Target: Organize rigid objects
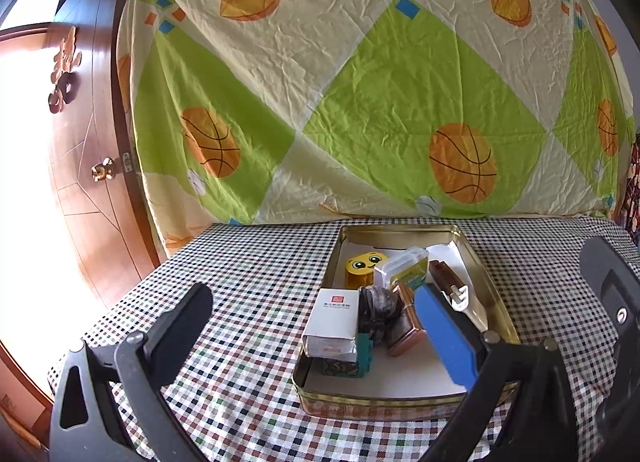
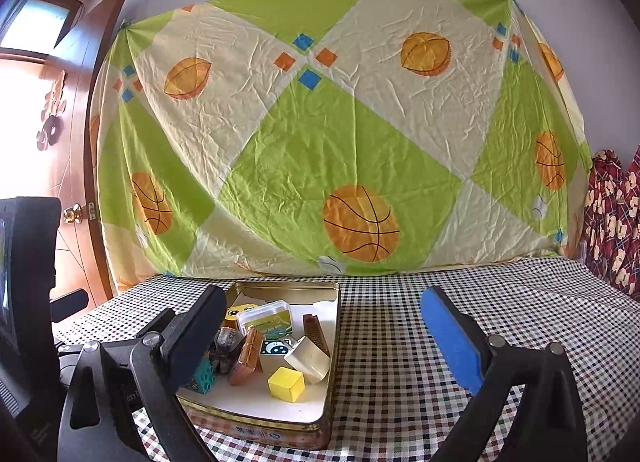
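Both grippers [image 1: 320, 342] [image 2: 324, 338] fingers apart, nothing held | tin [image 2: 334, 342] corrals all items | checked cloth bare, likely sorted.

Teal block [image 2: 203, 374] half hidden behind the left gripper's fingers [image 2: 196, 338]

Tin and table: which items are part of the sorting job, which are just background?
Job:
- gold tin
- yellow cube
- white box
- smiley block
- clear case
- brown comb
- both open tools, left, right

Background:
- checked tablecloth
- basketball sheet
- wooden door
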